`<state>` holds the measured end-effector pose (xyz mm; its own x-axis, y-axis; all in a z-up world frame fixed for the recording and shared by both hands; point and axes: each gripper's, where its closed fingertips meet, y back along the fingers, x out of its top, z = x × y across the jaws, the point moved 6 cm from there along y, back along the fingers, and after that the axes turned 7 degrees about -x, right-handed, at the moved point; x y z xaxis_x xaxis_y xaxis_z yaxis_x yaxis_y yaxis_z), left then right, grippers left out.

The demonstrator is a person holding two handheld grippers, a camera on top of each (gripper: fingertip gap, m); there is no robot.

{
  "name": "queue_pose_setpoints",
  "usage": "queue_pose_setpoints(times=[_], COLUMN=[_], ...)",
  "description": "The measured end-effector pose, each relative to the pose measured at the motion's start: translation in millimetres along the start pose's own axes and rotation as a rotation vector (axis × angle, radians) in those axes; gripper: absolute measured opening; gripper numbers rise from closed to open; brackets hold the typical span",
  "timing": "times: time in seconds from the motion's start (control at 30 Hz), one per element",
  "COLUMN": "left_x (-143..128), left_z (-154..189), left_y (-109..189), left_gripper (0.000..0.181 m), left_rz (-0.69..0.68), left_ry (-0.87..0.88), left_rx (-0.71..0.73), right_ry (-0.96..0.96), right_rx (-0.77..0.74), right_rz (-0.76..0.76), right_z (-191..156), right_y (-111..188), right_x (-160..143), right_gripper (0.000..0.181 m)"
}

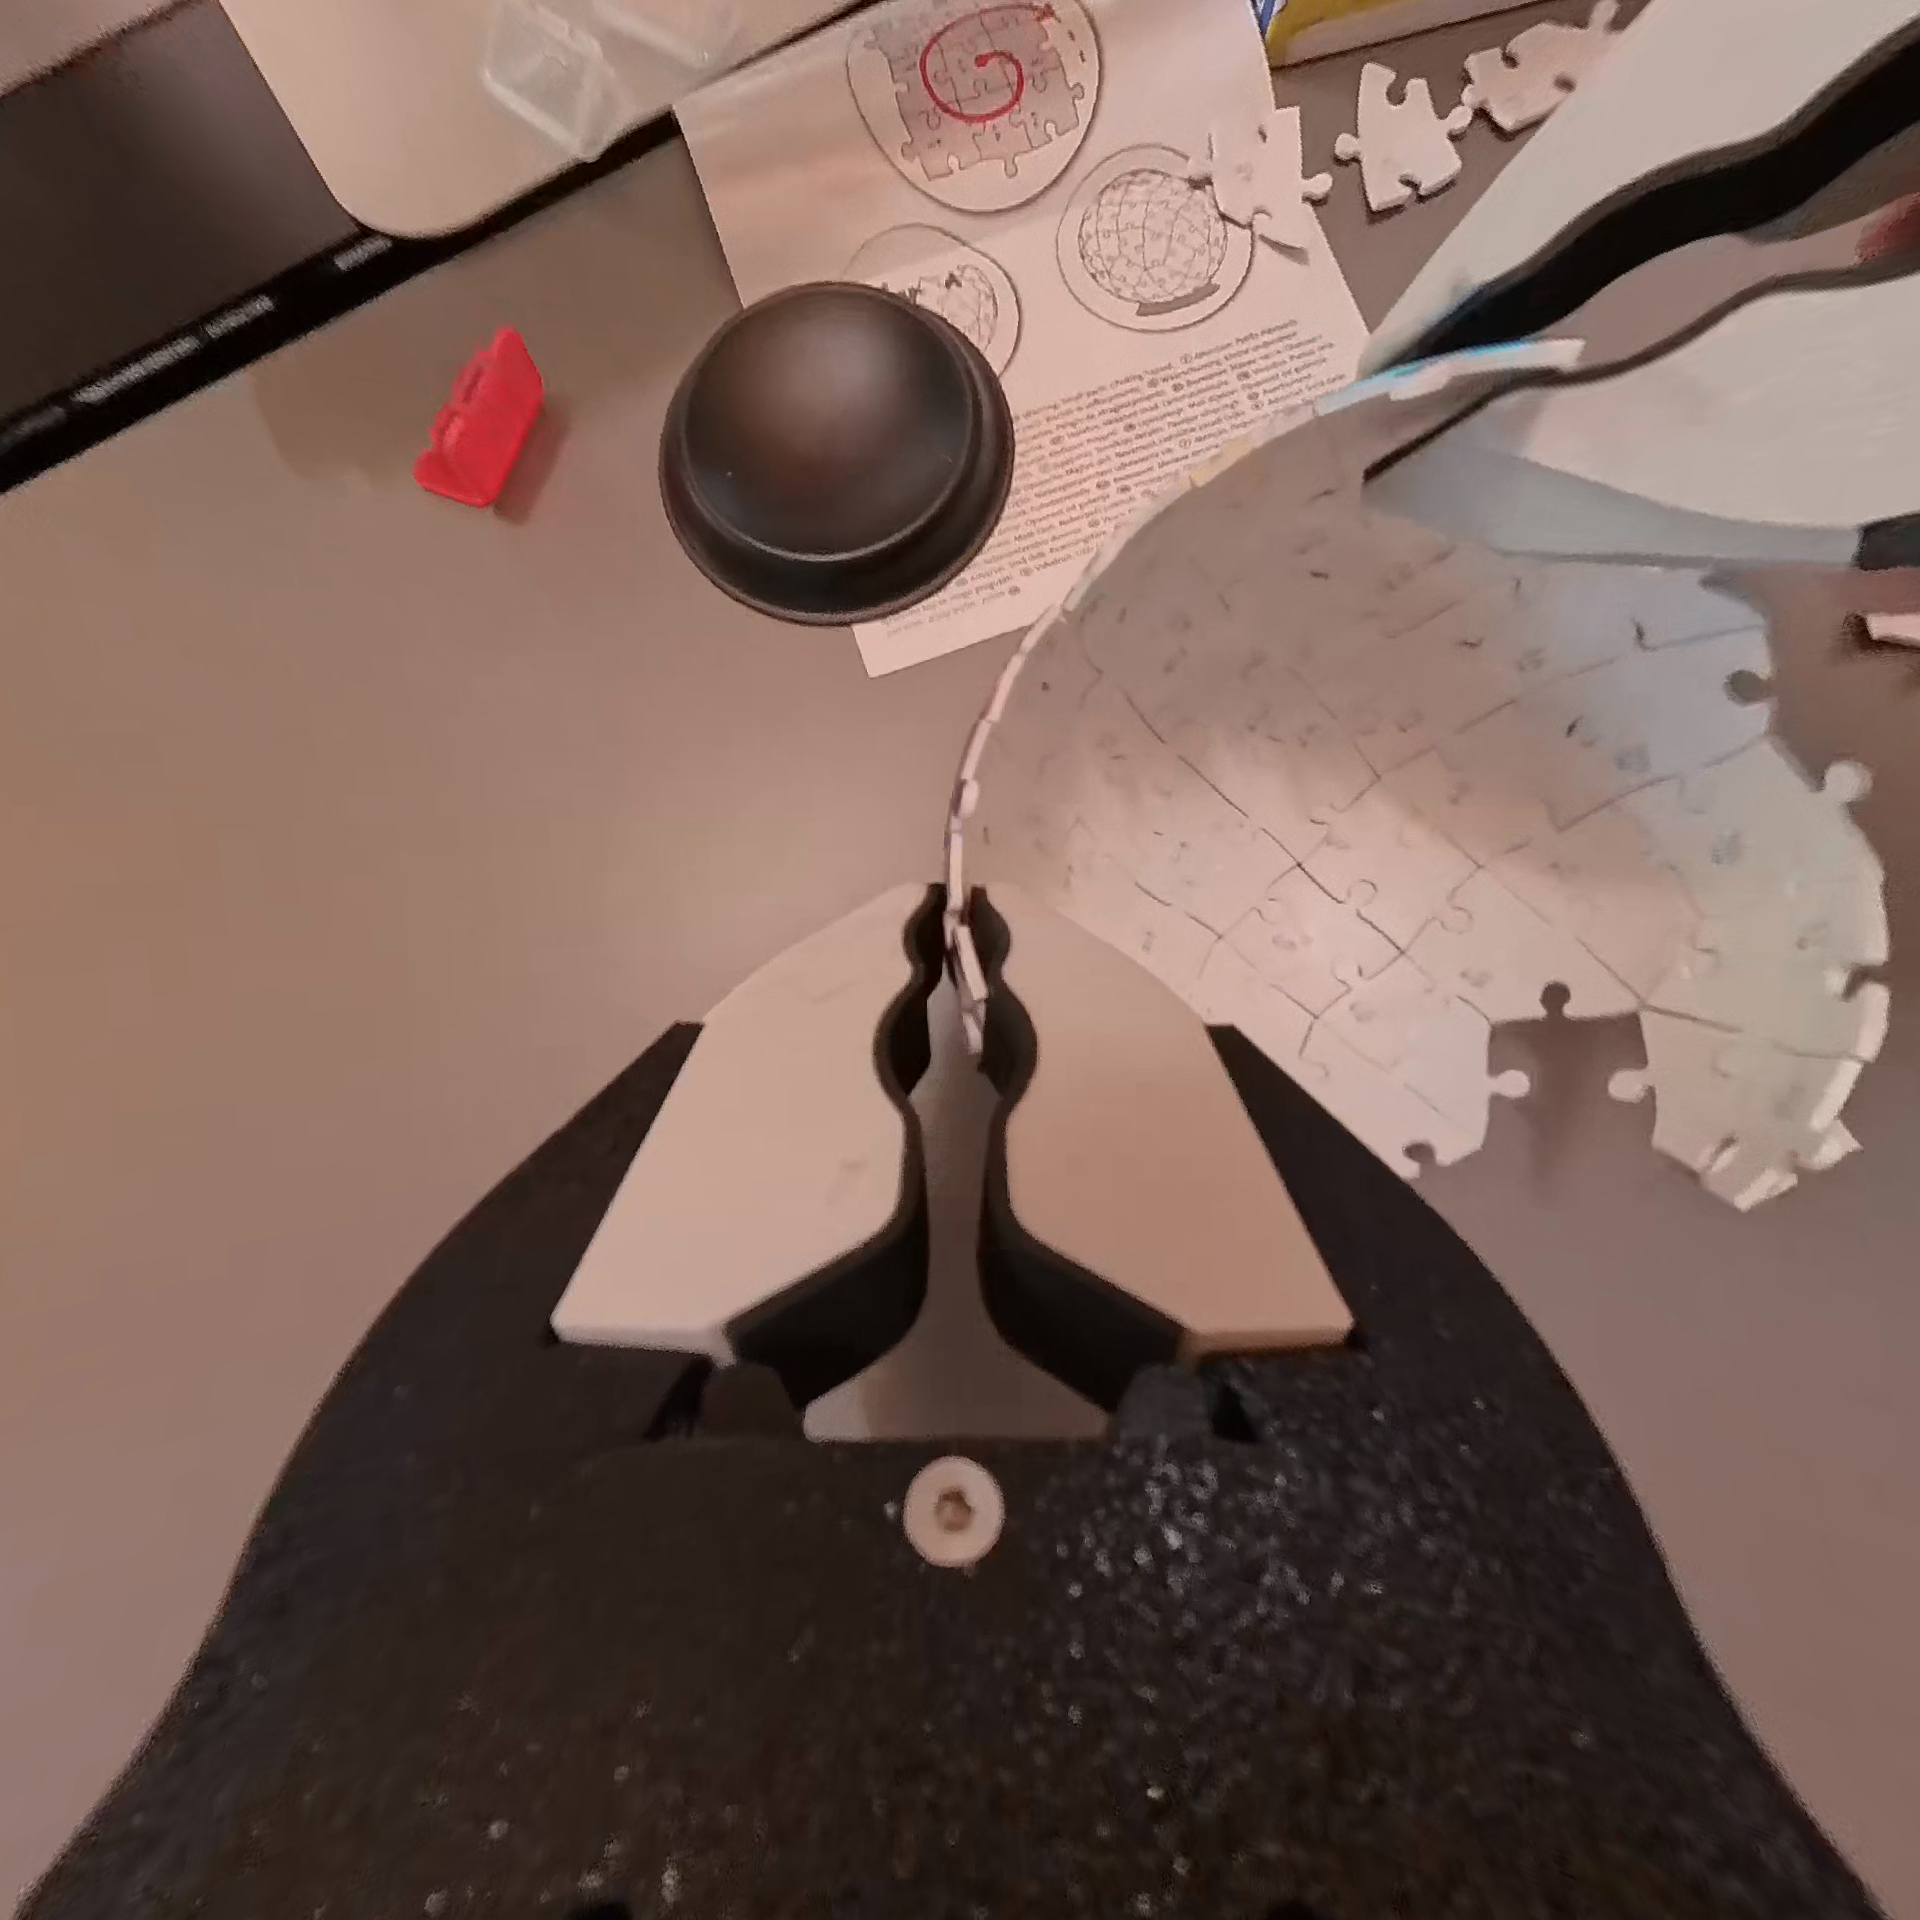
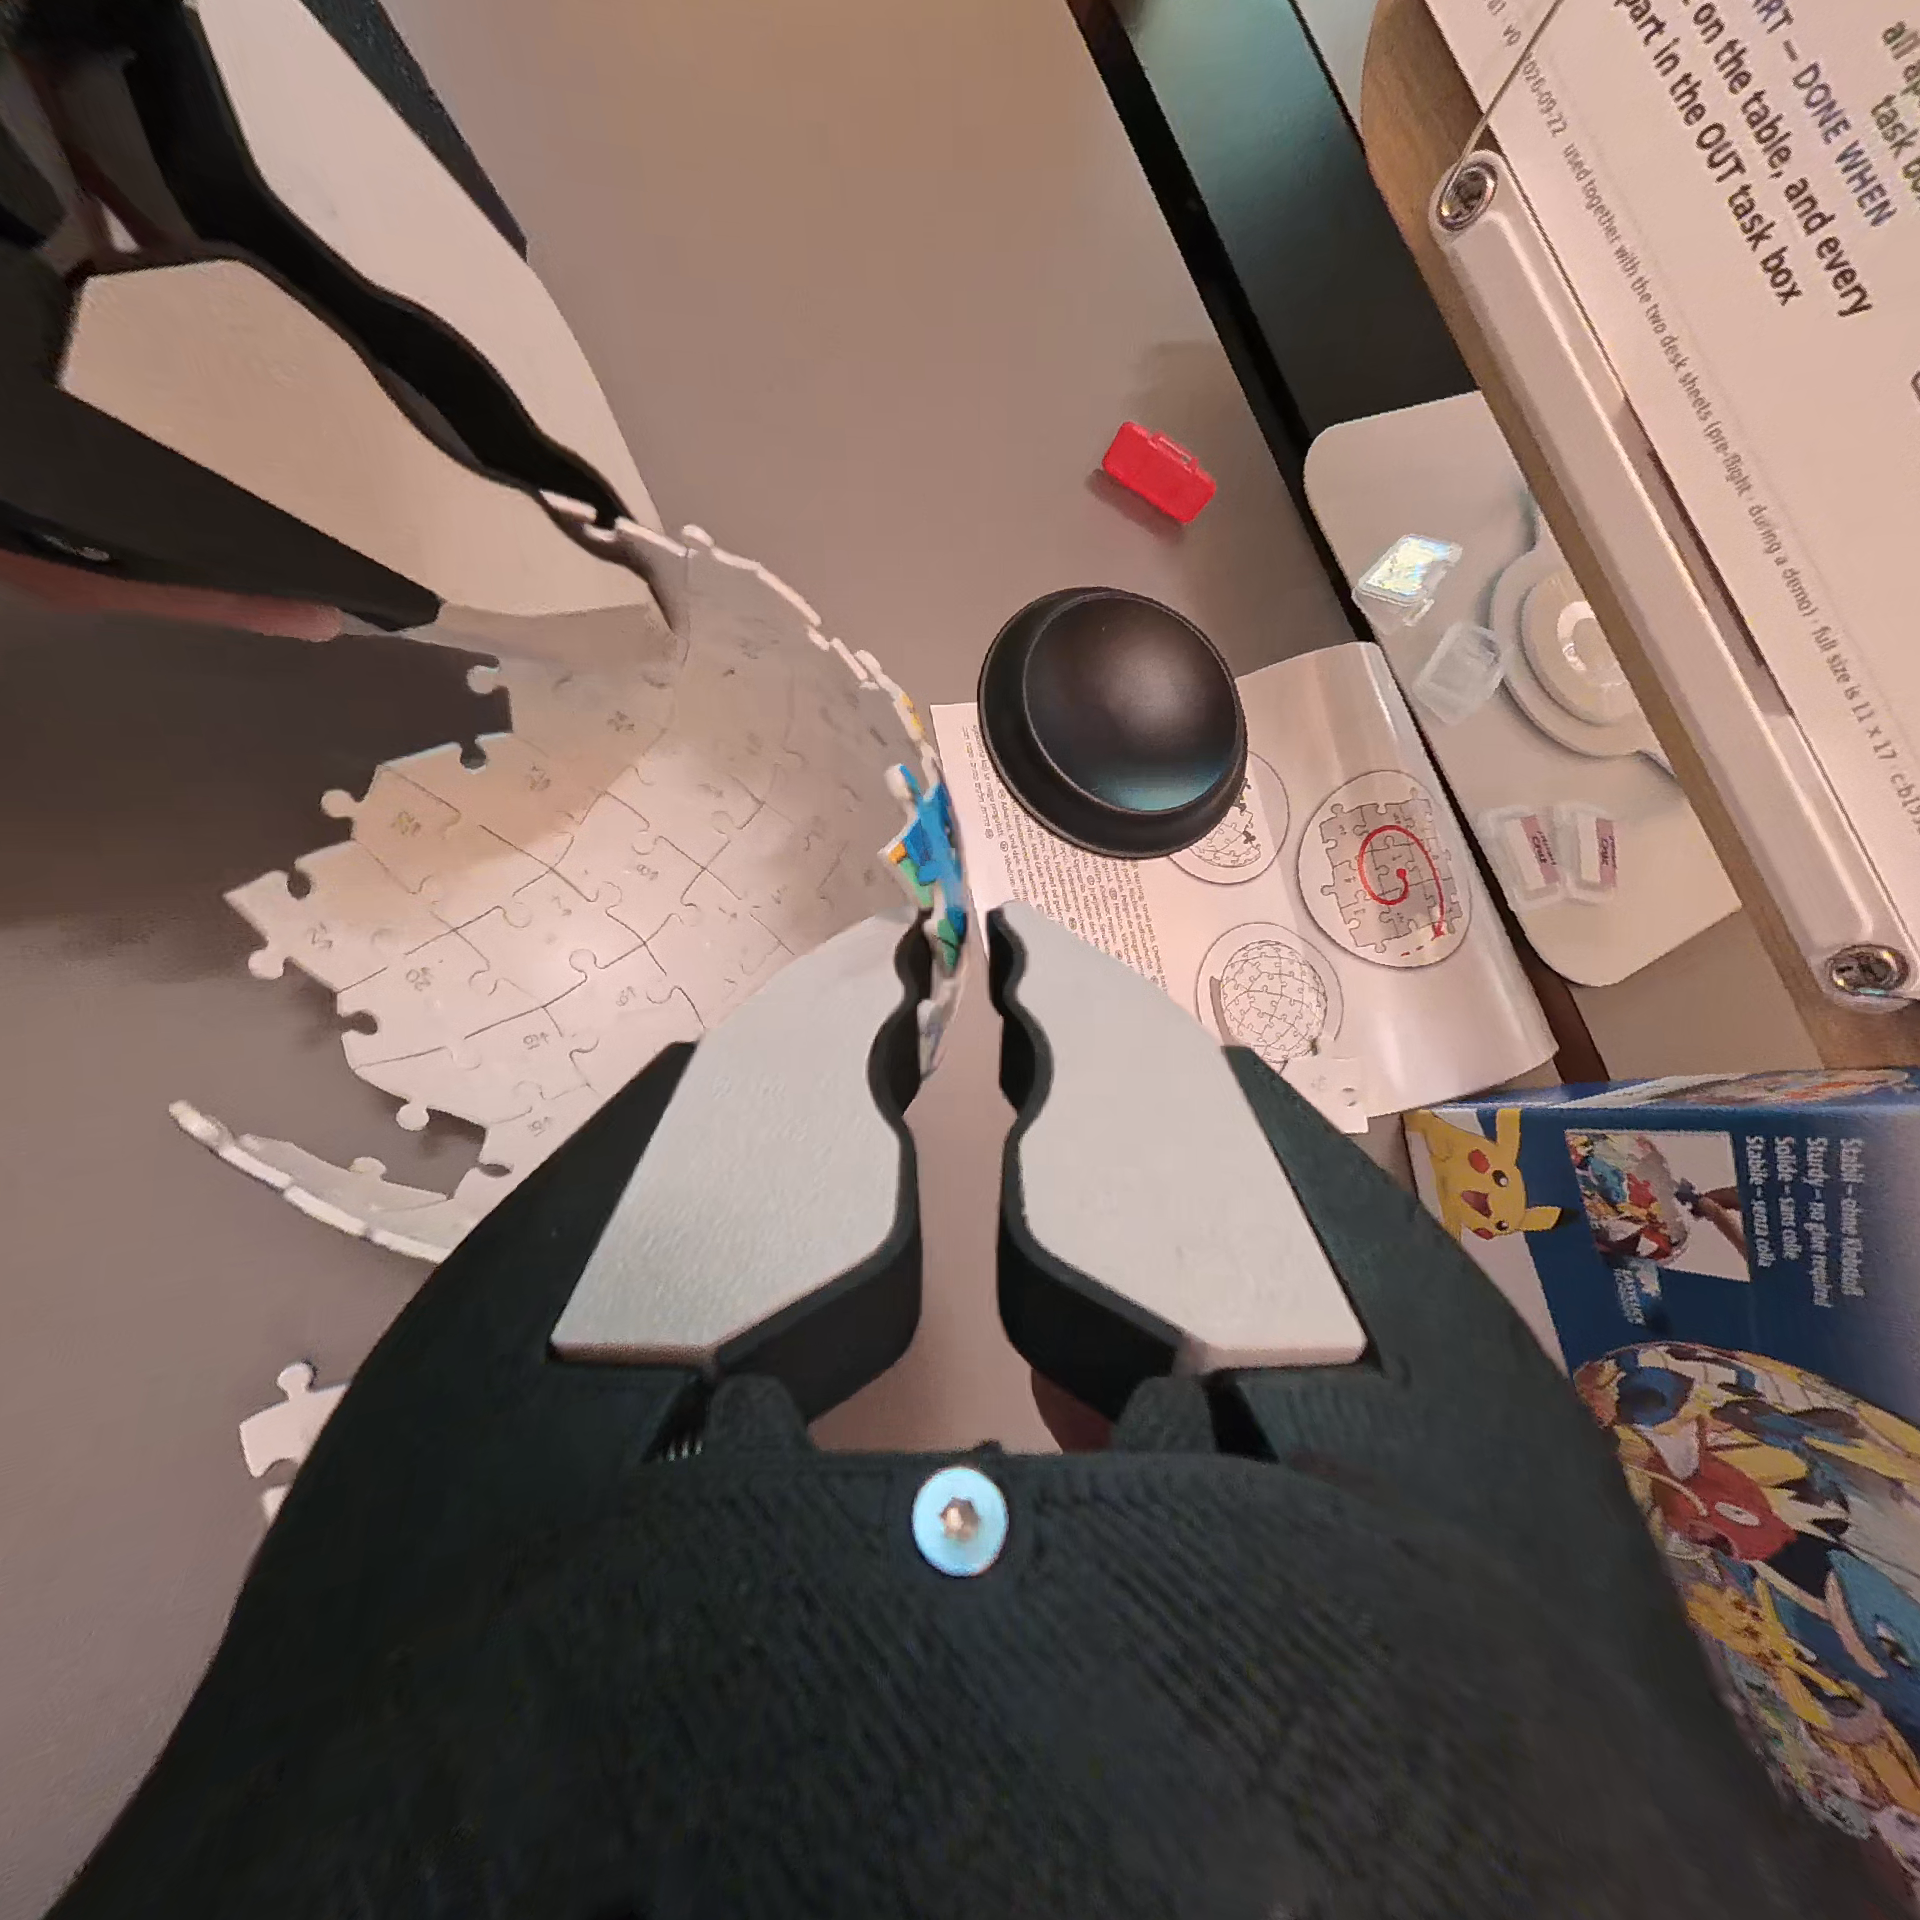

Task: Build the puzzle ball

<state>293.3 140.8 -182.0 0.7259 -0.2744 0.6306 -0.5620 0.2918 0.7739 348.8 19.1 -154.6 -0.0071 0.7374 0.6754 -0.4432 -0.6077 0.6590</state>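
Puzzle ball shell (image 1: 1403, 831) was part-built, curved, white inner side up, held above bench (image 1: 416, 831) between both tools. My left gripper (image 1: 961, 940) was clamped on shell rim. My right gripper (image 2: 961, 945) was nearly closed, jaws pinching coloured piece at opposite rim. Black dome stand (image 1: 836, 452) sat on instruction sheet (image 1: 1101, 260) mid-bench. Red block (image 1: 483, 421) beside stand. Loose pieces (image 1: 1403, 145) toward far edge. Puzzle box (image 2: 1714, 1351) near right gripper.
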Motion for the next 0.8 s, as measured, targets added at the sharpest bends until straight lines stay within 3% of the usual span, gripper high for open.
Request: queue_pose_setpoints(times=[0.17,0.27,0.43,0.6,0.8], left_x=[4,6,8,4,-2], left_z=[6,13,24,34,48], left_y=[3,8,16,20,25], left_gripper=[0.003,0.003,0.003,0.003,0.003], left_rz=[0.136,0.222,0.334,0.392,0.459], left_ry=[-0.097,-0.205,-0.323,-0.396,-0.504], left_rx=[0.083,0.180,0.351,0.453,0.544], right_ry=[-0.080,-0.083,-0.012,0.100,0.145], right_rx=[-0.013,0.010,-0.084,-0.340,-0.428], right_rz=[0.033,0.082,0.178,0.193,0.210], right_z=[3,-3,-24,-37,-46], right_y=[15,37,62,53,42], right_x=[-5,-1,16,15,5], right_gripper=[0.045,0.055,0.053,0.039,0.028])
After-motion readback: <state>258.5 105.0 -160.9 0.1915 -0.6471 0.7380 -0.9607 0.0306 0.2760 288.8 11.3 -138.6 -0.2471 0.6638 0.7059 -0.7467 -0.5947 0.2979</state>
